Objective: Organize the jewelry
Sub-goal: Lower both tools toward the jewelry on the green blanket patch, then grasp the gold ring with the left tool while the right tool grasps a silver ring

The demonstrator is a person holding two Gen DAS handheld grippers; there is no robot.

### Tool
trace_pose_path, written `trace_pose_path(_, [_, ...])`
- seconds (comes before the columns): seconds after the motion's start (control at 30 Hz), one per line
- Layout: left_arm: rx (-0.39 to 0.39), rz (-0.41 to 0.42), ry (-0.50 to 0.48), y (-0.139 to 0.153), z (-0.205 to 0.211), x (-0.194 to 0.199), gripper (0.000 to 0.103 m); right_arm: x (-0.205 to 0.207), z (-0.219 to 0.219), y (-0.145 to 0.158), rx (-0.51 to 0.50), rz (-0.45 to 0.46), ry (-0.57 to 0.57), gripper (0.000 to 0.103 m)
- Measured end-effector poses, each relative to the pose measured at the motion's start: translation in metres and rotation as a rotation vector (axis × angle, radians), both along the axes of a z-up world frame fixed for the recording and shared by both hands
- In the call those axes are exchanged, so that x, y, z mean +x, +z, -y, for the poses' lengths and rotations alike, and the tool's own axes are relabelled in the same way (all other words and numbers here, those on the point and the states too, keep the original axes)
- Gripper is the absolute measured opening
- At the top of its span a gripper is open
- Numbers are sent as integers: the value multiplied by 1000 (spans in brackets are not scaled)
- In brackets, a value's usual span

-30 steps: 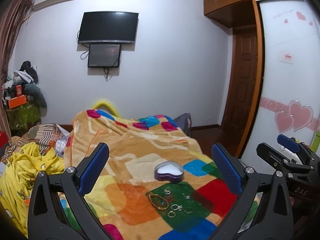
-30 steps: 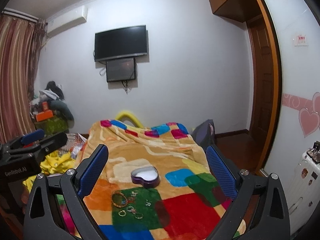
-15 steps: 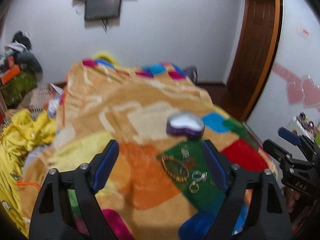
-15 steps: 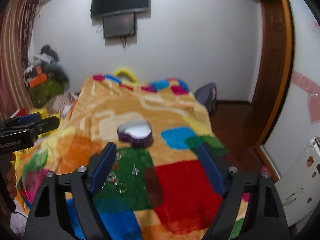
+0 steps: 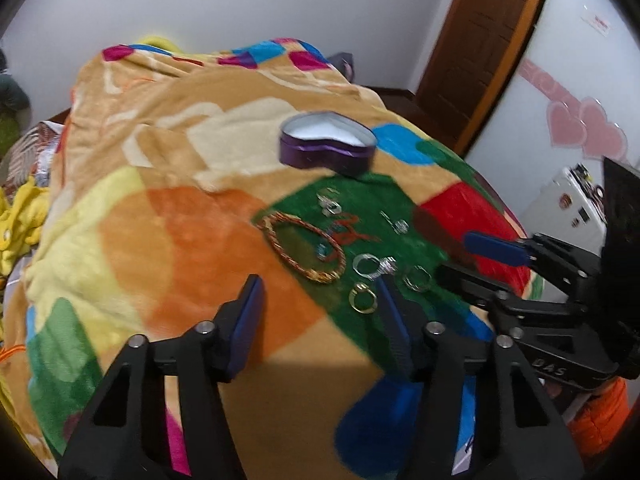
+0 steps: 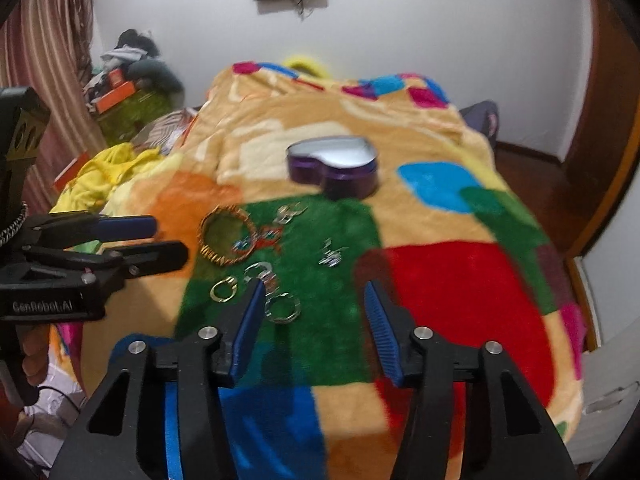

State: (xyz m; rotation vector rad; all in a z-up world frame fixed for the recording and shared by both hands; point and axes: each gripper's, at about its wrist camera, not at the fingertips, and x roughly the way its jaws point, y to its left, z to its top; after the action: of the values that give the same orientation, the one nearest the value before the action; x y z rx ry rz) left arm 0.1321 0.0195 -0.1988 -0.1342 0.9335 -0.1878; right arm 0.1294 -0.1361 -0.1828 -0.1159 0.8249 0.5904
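A purple heart-shaped box (image 5: 327, 147) with a pale inside stands open on the patterned blanket (image 5: 192, 240); it also shows in the right wrist view (image 6: 334, 166). In front of it, on a green patch, lie a gold and red bracelet (image 5: 304, 249), several rings (image 5: 366, 264) and small silver pieces (image 5: 330, 205). The bracelet (image 6: 228, 236) and rings (image 6: 282, 308) show in the right wrist view too. My left gripper (image 5: 318, 306) is open and empty, just short of the rings. My right gripper (image 6: 314, 310) is open and empty, over the green patch beside the rings.
The blanket covers a bed. Yellow cloth (image 6: 108, 172) and clutter lie at its left side. A wooden door (image 5: 484, 40) and a white suitcase (image 5: 568, 208) stand to the right. Each gripper shows at the edge of the other's view.
Both grippers have moved forward and tilted down toward the jewelry. The jaws of both have narrowed but stay open. The jewelry and box have not moved.
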Motion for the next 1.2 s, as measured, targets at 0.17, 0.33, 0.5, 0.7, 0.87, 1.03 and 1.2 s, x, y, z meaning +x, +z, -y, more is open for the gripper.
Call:
trace_pose_path(0.17, [-32,-55,-37,-14,5,4,39,5,-4,-11,-6,-41,37,31])
trace_pose_path(0.33, [-33,-56,-68,-18,13,5,39,8,-8,-20,-2,-71,71,20])
trace_pose_path(0.5, [-19,-65,-88,-24,21,11,37,6,-9,-19,0,-57,75,14])
trace_pose_path(0.7, [-3,-70,-104,-33,29,17,26,8,-4,-17,6,-59,55,8])
trace_pose_path(0.87, [20,-54,-98,-32,30,16,17,9,-1,-15,27,-90,49,9])
trace_pose_path(1.03, [26,-38,-89,-27,28,12,17,12,1,-11,31,-106,25,14])
trace_pose_path(1.2, [21,-20,-74,-20,23,6,17,13,-2,-13,31,-115,25,29])
